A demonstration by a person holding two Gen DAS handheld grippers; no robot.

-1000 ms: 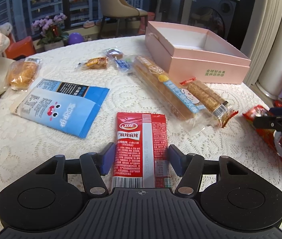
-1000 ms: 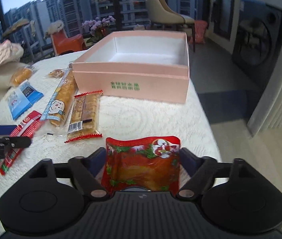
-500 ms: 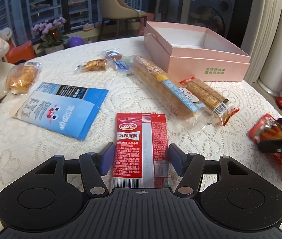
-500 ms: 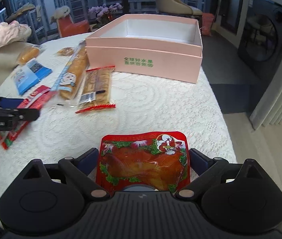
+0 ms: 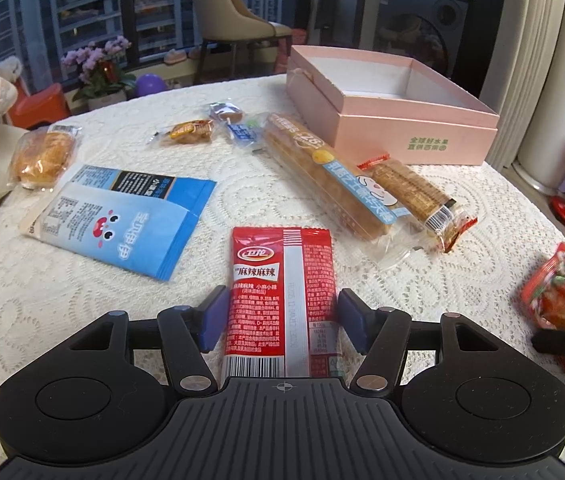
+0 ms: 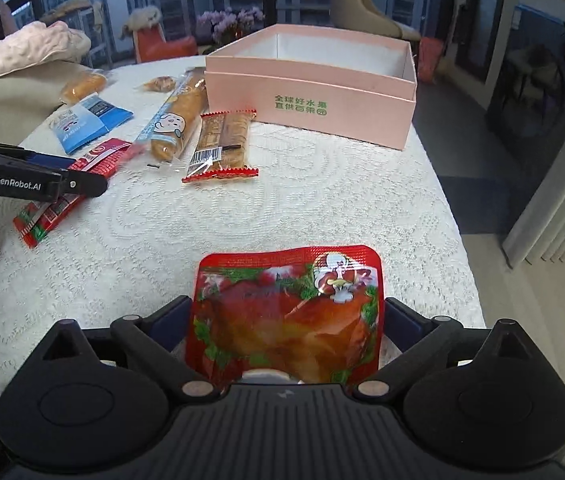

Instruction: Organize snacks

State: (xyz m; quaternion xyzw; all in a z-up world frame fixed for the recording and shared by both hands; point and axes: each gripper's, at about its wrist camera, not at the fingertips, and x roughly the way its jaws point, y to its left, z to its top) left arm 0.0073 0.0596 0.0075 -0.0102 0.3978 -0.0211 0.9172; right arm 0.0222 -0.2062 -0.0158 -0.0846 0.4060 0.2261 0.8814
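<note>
My left gripper point(image 5: 280, 318) is shut on a red spicy-strip packet point(image 5: 282, 280) and holds it above the lace-covered table point(image 5: 82, 320); it also shows in the right wrist view point(image 6: 70, 188). My right gripper point(image 6: 288, 320) is shut on a red chicken-snack pouch point(image 6: 288, 312), also seen at the right in the left wrist view point(image 5: 558, 296). An open, empty pink box point(image 6: 314, 92) stands at the table's far side, also in the left wrist view point(image 5: 394, 108).
On the table lie a long bread stick point(image 5: 330, 176), a red-edged wafer packet point(image 5: 414, 196), two blue packets point(image 5: 122, 216), a bun point(image 5: 42, 156) and small sweets point(image 5: 190, 132). The table edge drops to the floor at the right point(image 6: 470, 264). A chair point(image 5: 242, 28) stands behind.
Both grippers have lifted and pulled back a little with their packets still held. The box and the table snacks have not moved.
</note>
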